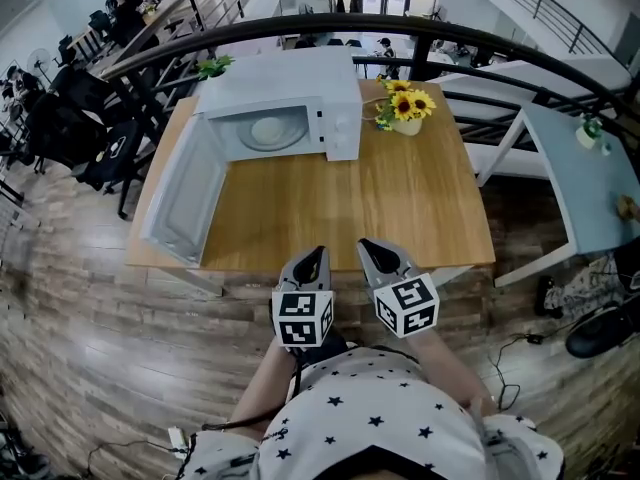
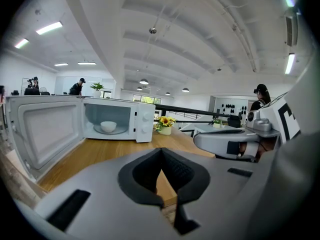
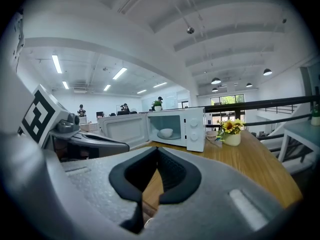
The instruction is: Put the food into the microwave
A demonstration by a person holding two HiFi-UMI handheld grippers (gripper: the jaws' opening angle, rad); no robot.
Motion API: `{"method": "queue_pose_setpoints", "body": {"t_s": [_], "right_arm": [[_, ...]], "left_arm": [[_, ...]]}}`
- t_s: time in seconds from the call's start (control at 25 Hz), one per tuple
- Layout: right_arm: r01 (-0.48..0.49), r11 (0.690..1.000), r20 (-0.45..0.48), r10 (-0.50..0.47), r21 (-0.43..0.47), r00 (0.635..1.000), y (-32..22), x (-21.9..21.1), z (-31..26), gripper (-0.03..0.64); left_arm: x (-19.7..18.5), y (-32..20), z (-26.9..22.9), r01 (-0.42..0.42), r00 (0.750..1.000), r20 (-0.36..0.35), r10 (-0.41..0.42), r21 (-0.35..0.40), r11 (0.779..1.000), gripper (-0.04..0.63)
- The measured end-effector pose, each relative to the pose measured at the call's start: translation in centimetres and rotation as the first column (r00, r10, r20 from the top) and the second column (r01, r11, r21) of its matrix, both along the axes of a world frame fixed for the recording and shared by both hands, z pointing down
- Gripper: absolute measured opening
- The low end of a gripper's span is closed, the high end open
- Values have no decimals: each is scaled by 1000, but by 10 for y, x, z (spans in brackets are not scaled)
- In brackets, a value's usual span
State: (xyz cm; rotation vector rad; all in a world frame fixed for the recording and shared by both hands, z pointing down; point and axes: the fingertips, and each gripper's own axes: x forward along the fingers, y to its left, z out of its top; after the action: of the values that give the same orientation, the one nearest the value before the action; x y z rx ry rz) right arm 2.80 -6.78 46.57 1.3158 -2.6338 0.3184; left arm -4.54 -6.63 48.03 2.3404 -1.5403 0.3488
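A white box-shaped microwave (image 1: 290, 78) stands at the far left of a square light-wood table (image 1: 400, 198), with its hinged door (image 1: 185, 193) swung out towards the table's left edge and a small white bowl (image 2: 108, 126) inside it. Just right of the microwave, at the table's far edge, stands a small pot of yellow sunflowers (image 1: 405, 108). The grey left gripper (image 1: 318, 254) and grey right gripper (image 1: 368, 246) are side by side over the table's near edge, and a pale blue-grey side table (image 1: 580, 188) stands apart to the right.
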Motion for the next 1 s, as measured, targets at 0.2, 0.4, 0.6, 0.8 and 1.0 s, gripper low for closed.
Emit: {"method": "queue_pose_setpoints", "body": {"t_s": [0.2,0.4,0.6,0.8,1.0], "right_arm": [[-23,1000,6,23,12,1000,6,7,-4,6],[-32,999,18,32,20,999,5,9,-8,6],[-29,999,28,28,15,999,5,9,-8,6],[-25,1000,37,25,7,999,4,10,-5,6],[-23,1000,36,23,8,999,4,10,-6,6]], "left_arm": [[3,5,-2,-7,1000,5,7,1,1000,3],[3,5,-2,-11,1000,16,11,0,1000,3],[3,4,-5,-16,1000,21,15,7,1000,3],[4,3,-6,-20,999,25,19,8,1000,3],[5,4,-6,-24,999,25,24,4,1000,3]]}}
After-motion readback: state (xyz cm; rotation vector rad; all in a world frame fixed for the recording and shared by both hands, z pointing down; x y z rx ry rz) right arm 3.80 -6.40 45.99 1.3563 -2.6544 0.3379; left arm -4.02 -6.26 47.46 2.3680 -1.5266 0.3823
